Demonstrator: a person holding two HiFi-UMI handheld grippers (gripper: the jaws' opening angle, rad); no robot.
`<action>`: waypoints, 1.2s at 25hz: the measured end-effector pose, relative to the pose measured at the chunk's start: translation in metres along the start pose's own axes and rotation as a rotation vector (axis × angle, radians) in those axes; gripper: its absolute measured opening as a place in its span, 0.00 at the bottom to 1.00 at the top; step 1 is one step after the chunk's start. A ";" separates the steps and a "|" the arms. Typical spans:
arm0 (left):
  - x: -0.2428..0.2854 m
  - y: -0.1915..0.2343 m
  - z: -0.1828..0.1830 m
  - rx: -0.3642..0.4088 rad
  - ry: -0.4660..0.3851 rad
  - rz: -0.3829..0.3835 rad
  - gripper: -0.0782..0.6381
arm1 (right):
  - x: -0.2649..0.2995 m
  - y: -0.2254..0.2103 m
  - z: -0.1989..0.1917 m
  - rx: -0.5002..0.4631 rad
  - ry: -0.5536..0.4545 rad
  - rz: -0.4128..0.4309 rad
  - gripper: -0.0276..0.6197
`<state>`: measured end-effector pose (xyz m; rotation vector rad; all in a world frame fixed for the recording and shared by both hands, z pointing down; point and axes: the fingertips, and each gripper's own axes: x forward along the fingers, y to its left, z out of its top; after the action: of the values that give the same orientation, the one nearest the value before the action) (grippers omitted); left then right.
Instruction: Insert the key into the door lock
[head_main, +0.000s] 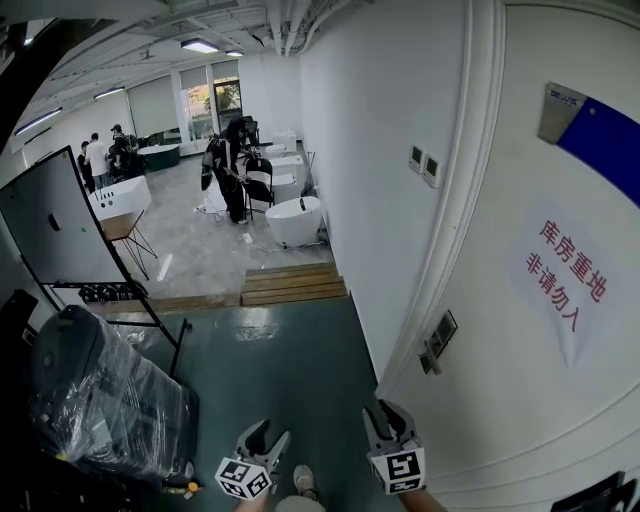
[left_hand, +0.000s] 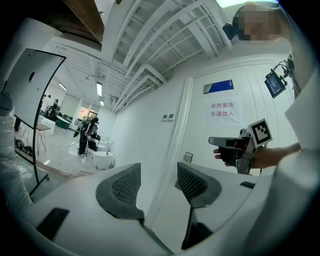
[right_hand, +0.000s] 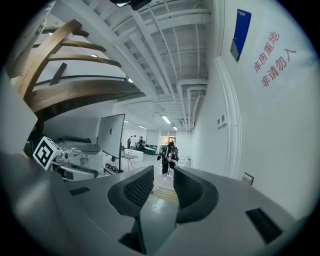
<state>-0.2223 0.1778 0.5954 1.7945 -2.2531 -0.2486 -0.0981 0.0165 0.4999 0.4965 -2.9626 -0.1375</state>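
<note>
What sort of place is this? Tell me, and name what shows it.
Probably an indoor bathroom-fixture showroom or workshop: white freestanding tubs stand on the open floor, pipes run bare under the ceiling, and a door carries a red-lettered notice.

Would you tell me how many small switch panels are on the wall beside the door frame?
2: the far panel and the near panel, side by side on the white wall next to the door frame. No others show.
</note>
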 end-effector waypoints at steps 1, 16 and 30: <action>-0.009 -0.008 -0.002 -0.009 -0.002 0.010 0.42 | -0.008 0.001 0.001 0.004 -0.002 -0.001 0.21; -0.148 -0.020 -0.020 -0.071 -0.061 0.199 0.42 | -0.081 0.054 -0.032 0.016 0.074 0.083 0.21; -0.148 0.029 0.016 -0.085 -0.078 0.106 0.42 | -0.056 0.086 -0.011 0.004 0.111 -0.008 0.21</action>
<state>-0.2224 0.3281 0.5756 1.6449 -2.3441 -0.3941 -0.0715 0.1150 0.5138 0.4990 -2.8540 -0.1008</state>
